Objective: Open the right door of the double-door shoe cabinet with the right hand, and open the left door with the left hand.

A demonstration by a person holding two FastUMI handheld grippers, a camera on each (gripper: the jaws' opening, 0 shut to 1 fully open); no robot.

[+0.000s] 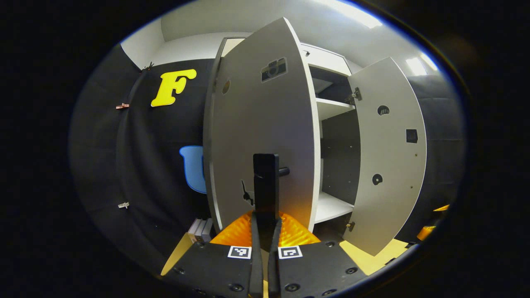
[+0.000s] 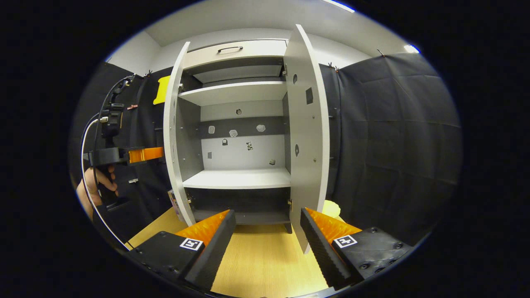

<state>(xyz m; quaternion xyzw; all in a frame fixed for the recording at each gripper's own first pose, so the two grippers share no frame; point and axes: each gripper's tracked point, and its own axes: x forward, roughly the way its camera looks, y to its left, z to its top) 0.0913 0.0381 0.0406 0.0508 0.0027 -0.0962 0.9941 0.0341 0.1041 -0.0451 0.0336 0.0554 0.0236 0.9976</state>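
The white shoe cabinet stands with both doors swung out. In the left gripper view, the left door faces me with its outer side, and my left gripper is shut on its black upright handle. The right door hangs wide open beyond it. In the right gripper view, my right gripper stands open and holds nothing, low in front of the cabinet, near the lower edge of the right door. The left gripper, held by a hand, sits against the left door.
Inside are white shelves and a dark back panel. A drawer with a handle tops the cabinet. Small boxes stand at its left foot. A pale yellow object lies behind the right door. The wooden floor spreads in front.
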